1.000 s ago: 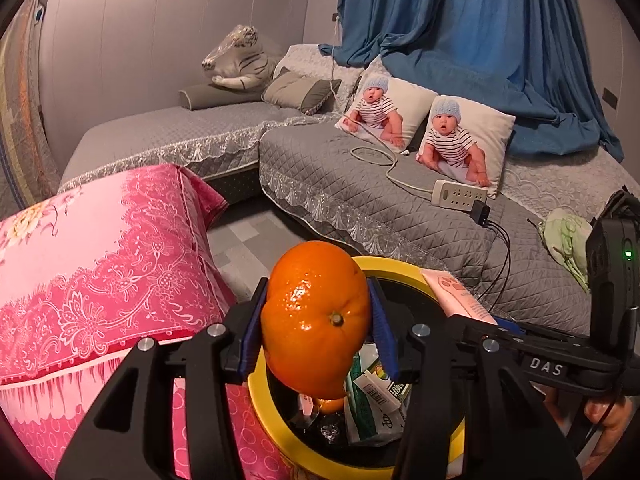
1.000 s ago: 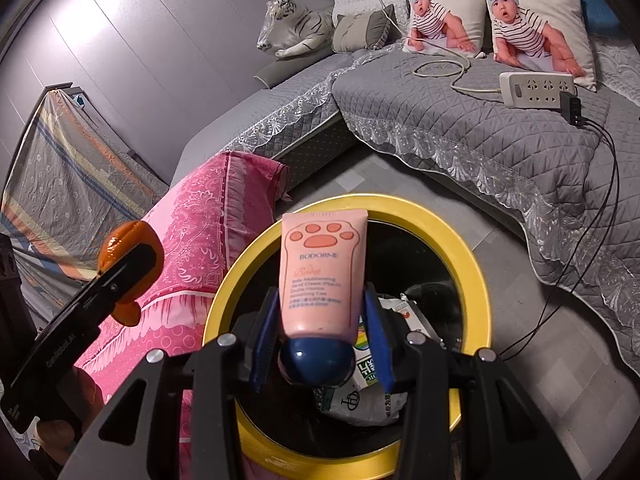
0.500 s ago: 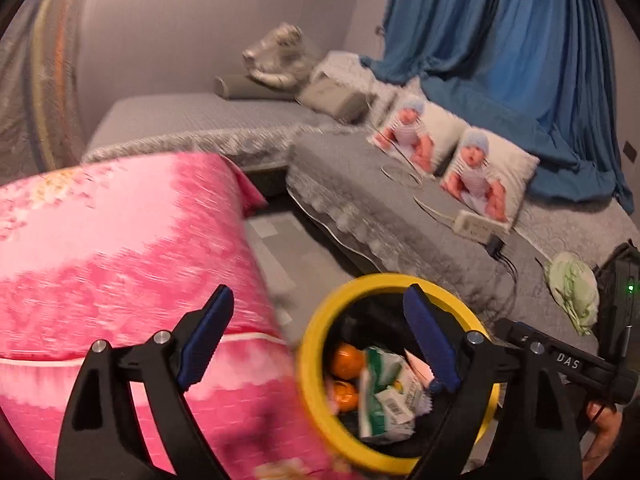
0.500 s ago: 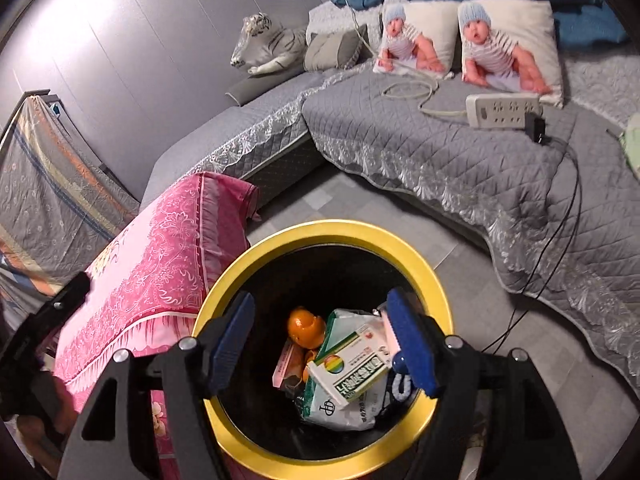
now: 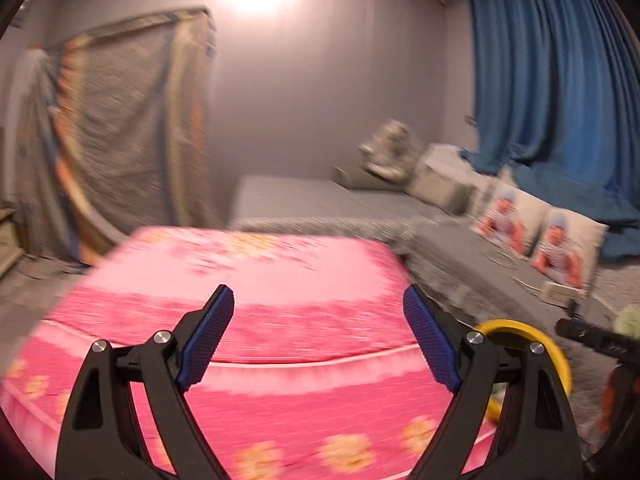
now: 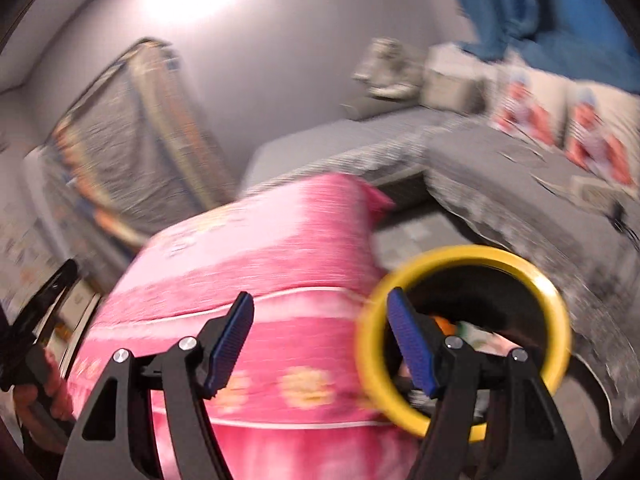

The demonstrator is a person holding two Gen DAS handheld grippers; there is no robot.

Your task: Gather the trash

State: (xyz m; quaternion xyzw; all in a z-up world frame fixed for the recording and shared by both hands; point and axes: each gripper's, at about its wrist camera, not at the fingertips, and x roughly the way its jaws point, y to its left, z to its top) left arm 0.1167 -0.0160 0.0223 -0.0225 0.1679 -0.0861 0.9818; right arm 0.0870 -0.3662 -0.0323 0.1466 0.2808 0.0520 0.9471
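Note:
Both views are blurred by motion. My left gripper (image 5: pixel 318 340) stands wide open with nothing between its blue pads, over the pink floral table cover (image 5: pixel 248 280). The yellow-rimmed bin (image 5: pixel 556 360) shows only as an arc at the lower right of the left wrist view. In the right wrist view my right gripper (image 6: pixel 320 344) is open and empty, with the yellow-rimmed bin (image 6: pixel 556 312) behind its right finger. Inside the bin I make out an orange (image 6: pixel 444 324) and pale wrappers (image 6: pixel 480 334), mostly hidden. The left tool (image 6: pixel 44 308) appears at the left edge, held by a hand.
A grey quilted sofa (image 5: pixel 460 240) with two baby-print pillows (image 5: pixel 536 240) runs along the right under a blue curtain (image 5: pixel 560 92). A power strip (image 5: pixel 564 290) lies on it. A striped cloth (image 5: pixel 128 128) covers something at the back left. Grey floor tiles (image 6: pixel 408 236) lie between table and sofa.
A second ago the left gripper held an orange and the right a pink tube over the bin. Both opened and the items dropped in. Both grippers have since swung up and left, towards the pink table.

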